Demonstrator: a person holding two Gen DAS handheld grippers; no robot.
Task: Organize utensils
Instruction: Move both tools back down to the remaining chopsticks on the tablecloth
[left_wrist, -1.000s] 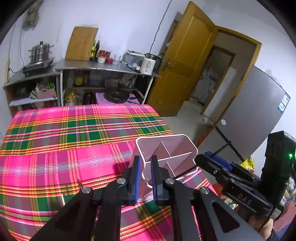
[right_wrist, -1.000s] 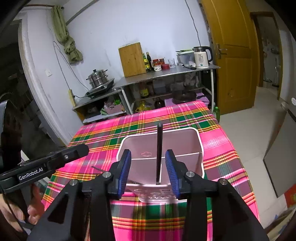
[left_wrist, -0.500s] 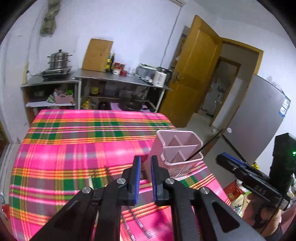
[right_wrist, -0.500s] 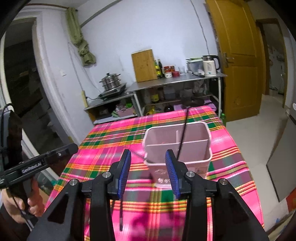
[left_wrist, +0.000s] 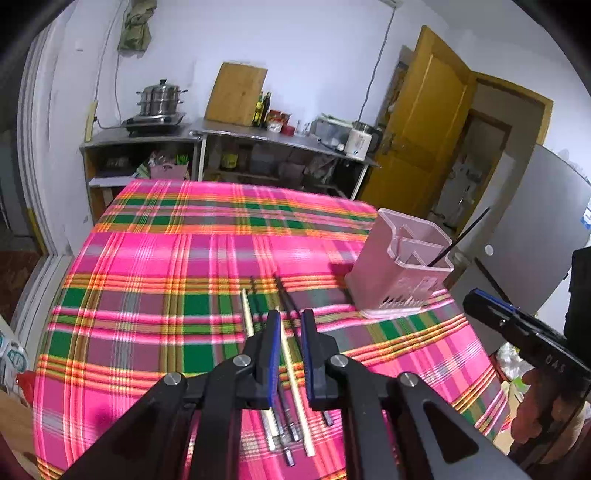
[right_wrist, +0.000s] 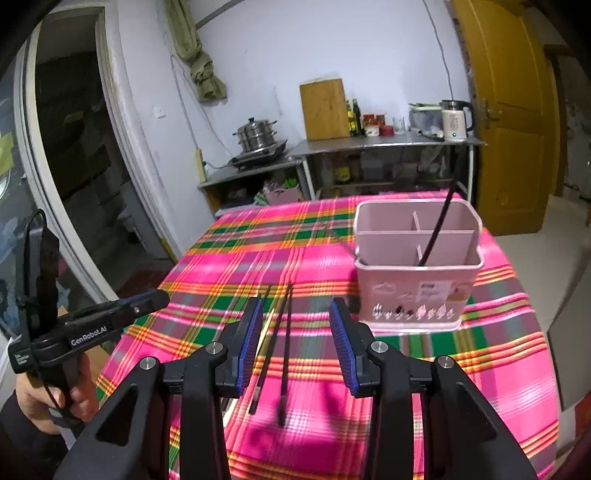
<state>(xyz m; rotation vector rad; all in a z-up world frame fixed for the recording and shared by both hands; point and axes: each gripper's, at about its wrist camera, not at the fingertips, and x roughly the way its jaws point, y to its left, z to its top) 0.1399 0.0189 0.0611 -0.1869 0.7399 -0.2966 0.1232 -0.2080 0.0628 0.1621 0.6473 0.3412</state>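
A pink divided utensil holder (left_wrist: 399, 273) (right_wrist: 417, 295) stands near the right edge of the plaid-covered table, with one black chopstick (right_wrist: 436, 229) (left_wrist: 461, 236) leaning in it. Several loose chopsticks, pale (left_wrist: 291, 369) and dark (right_wrist: 286, 332), lie side by side on the cloth nearer to me. My left gripper (left_wrist: 290, 317) hovers over them, shut and holding nothing. My right gripper (right_wrist: 295, 306) is above the dark pair; its jaws are closing, still wide apart, with nothing pressed between the pads.
The tablecloth (left_wrist: 166, 258) drops off at the right edge just past the holder. A person's hands hold both gripper handles (right_wrist: 55, 398) (left_wrist: 535, 417). A steel counter (right_wrist: 369, 142) with pot, cutting board and kettle lines the far wall; a yellow door (right_wrist: 517, 110) is at right.
Both grippers drew back from the holder toward the near side of the table. The black chopstick, earlier between the right jaws, now leans in the holder. The loose chopsticks came into view.
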